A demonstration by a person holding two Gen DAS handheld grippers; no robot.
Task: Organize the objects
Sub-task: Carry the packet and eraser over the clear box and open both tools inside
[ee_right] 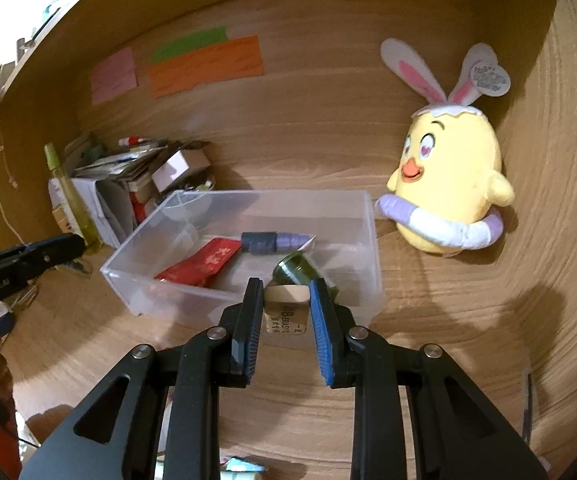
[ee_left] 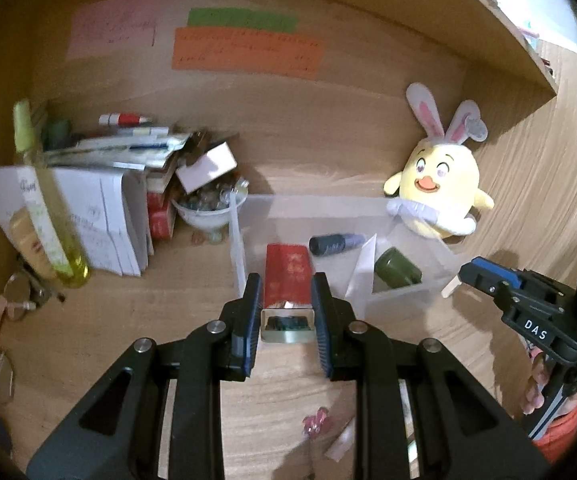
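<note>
Apparently mid-sorting: the left gripper point(ee_left: 286, 304) clamps a small metal tin point(ee_left: 286, 326), the right gripper point(ee_right: 286, 300) a labelled tube point(ee_right: 286, 312); both await release into the clear bin point(ee_right: 370, 248).

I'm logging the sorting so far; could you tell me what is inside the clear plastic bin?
The clear plastic bin holds a red packet, a dark-capped purple tube and a green cylinder. The floor behind the right gripper is hidden.
</note>
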